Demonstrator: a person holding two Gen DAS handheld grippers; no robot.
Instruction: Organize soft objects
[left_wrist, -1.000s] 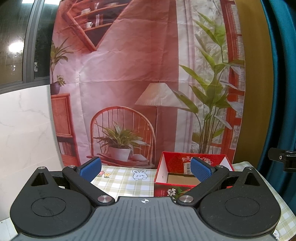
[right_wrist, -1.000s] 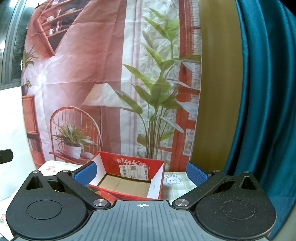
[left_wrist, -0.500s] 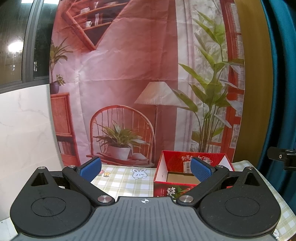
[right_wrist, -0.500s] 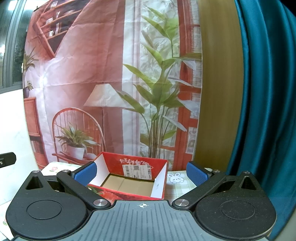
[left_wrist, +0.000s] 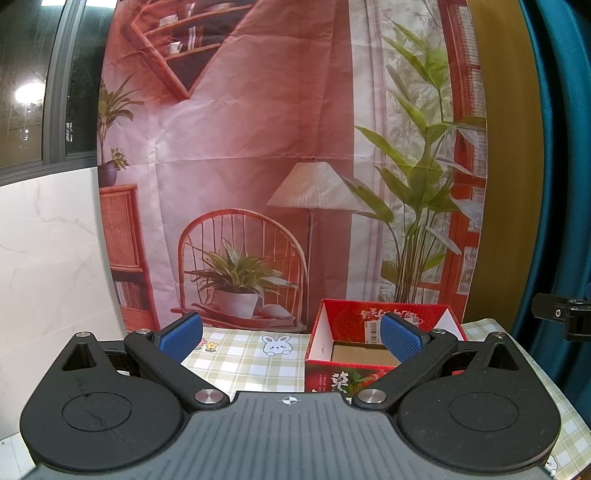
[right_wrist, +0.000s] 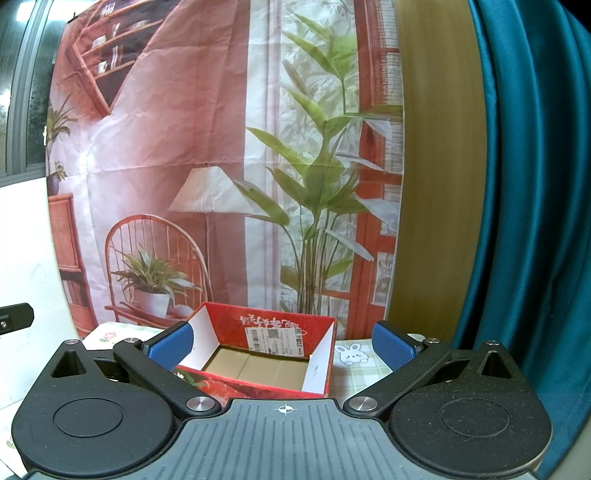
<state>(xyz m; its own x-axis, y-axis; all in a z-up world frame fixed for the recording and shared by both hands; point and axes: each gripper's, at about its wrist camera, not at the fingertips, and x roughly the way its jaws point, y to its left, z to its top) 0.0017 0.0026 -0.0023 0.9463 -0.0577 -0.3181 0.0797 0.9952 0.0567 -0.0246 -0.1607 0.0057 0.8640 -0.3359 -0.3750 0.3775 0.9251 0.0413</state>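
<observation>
Above the red box (right_wrist: 273, 325), both grippers spread wide, empty

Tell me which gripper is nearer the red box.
Right, as far as I can judge. The right gripper faces the red box head-on between its open fingers; the left gripper sits off to its left, the box behind its right finger.

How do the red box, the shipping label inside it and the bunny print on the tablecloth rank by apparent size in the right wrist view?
1. red box
2. shipping label
3. bunny print, slightly smaller than the label
</observation>
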